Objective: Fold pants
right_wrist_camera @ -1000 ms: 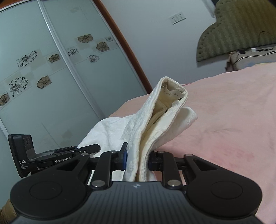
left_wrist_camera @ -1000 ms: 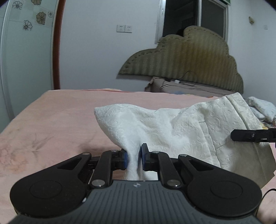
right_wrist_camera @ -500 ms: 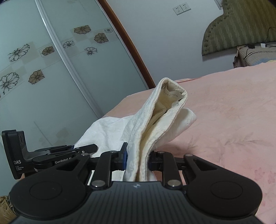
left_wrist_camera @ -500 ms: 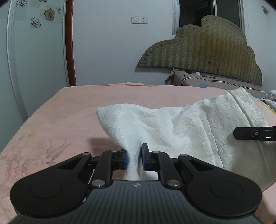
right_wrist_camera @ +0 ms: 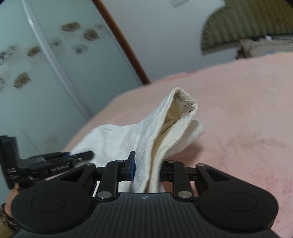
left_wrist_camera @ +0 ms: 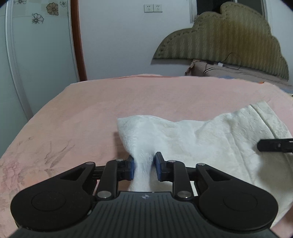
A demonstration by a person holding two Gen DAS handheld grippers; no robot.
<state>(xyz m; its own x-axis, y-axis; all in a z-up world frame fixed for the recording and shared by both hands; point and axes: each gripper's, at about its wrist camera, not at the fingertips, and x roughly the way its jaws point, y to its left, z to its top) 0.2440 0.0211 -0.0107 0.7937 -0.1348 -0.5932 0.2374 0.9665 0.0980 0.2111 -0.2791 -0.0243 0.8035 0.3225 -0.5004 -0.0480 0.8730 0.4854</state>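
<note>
White pants (left_wrist_camera: 192, 139) on pink bed (left_wrist_camera: 91, 109) — left gripper (left_wrist_camera: 143, 167), right gripper (right_wrist_camera: 147, 169) both clamped on fabric — waistband label (right_wrist_camera: 181, 104) partly legible, "…LLECTION".

dim indoor light | fisheye-bent edges | right view motion-blurred

pink bed (left_wrist_camera: 128, 102), olive headboard (left_wrist_camera: 228, 36), white wall (left_wrist_camera: 119, 45)

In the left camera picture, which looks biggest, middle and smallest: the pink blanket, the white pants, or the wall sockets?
1. pink blanket: it fills most of the picture.
2. white pants: a wide patch, pinched in the left hand-held gripper.
3. wall sockets: tiny, though they are far from the camera, so this is only how they look.
</note>
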